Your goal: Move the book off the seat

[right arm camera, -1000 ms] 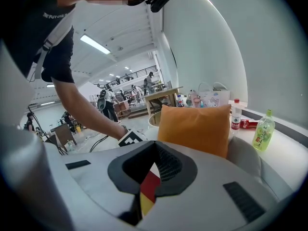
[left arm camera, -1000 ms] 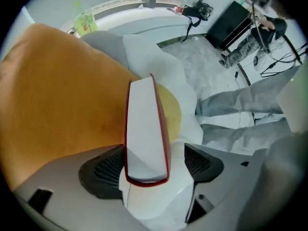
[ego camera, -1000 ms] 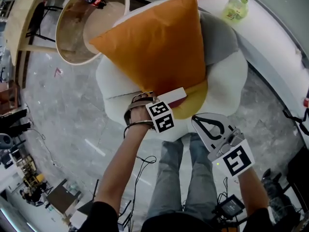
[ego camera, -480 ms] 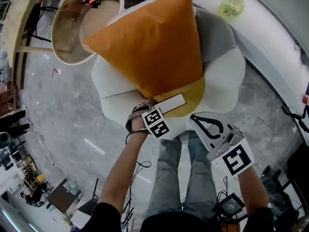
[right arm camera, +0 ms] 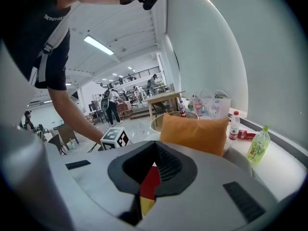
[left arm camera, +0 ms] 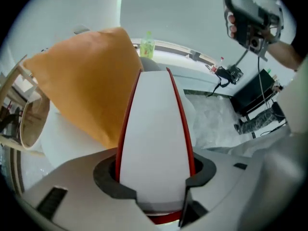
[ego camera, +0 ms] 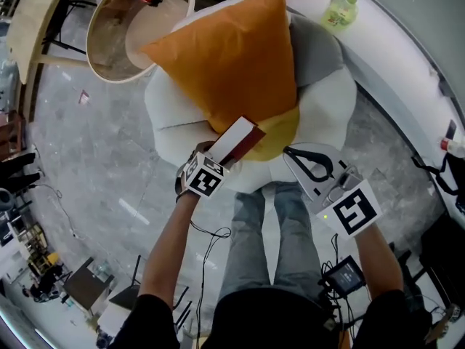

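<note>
Left gripper [left arm camera: 155, 171] has the book [left arm camera: 154, 124] between its two jaws, and the jaws are closing on it: in the left gripper view the dark pads sit on both red covers, and the white page edge fills the whole space between them. From the head view, this book is tilted, with one end in the gripper and the other end pointing up toward the lower corner of the orange cushion [ego camera: 232, 64]. It is over the front part of the seat [ego camera: 330, 111], just beside the yellow middle patch [ego camera: 282, 131]; whether it touches the seat I cannot tell. The seat is a white, soft chair with a round, wavy edge, and the orange cushion leans on it, with a grey cushion [ego camera: 314, 48] behind. Right gripper [ego camera: 312, 171] is held apart from the book, over the front right edge of the seat, above the person's legs [ego camera: 280, 231] in blue jeans. Its jaws are pressed together and nothing is between them; in the right gripper view only a thin slit stays. Behind the seat a green bottle [ego camera: 338, 11] stands on a white counter [ego camera: 396, 57], and at the left there is a round wooden table [ego camera: 109, 46].
</note>
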Tool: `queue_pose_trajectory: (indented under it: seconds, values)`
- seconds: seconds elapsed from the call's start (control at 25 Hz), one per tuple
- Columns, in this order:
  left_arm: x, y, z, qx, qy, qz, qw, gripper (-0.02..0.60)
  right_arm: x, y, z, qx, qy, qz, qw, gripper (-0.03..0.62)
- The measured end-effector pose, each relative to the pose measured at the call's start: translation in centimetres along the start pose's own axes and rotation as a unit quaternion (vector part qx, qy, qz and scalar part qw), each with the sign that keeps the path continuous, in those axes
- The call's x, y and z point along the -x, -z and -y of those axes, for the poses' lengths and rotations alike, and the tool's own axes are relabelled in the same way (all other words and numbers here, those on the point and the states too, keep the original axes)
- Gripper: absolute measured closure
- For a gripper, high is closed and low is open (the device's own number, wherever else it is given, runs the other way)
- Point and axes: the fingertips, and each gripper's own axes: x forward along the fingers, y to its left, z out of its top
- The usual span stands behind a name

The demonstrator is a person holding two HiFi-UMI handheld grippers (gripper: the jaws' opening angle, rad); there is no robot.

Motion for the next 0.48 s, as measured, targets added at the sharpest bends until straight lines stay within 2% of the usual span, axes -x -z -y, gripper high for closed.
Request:
queue_pose_trajectory:
  seconds: [0.12,0.28,0.36,0.48]
  values:
    - [5.2,0.8,0.1,0.047,-0.018,0.035,0.9981,0.331,1.4,-3.3,-1.0,0.029,-0.005,0.009,1.0,0.585]
    - [11.7,1.4,2.0,0.101,-0.047,0.08,0.9906,0.331,4.6,-7.2,-1.5,0.063,-0.014,0.037,0.997,0.585]
    - [14.8,1.5,2.8,0.125,-0.066,0.109,0.984,0.331,6.1,-8.9,-1.8,0.067,-0.02,0.05,0.996,0.585]
    - [19.2,2.0,4.3,0.169,-0.088,0.155,0.9694,0.331,8.0,-9.7,-2.8,0.064,-0.031,0.03,0.997,0.585]
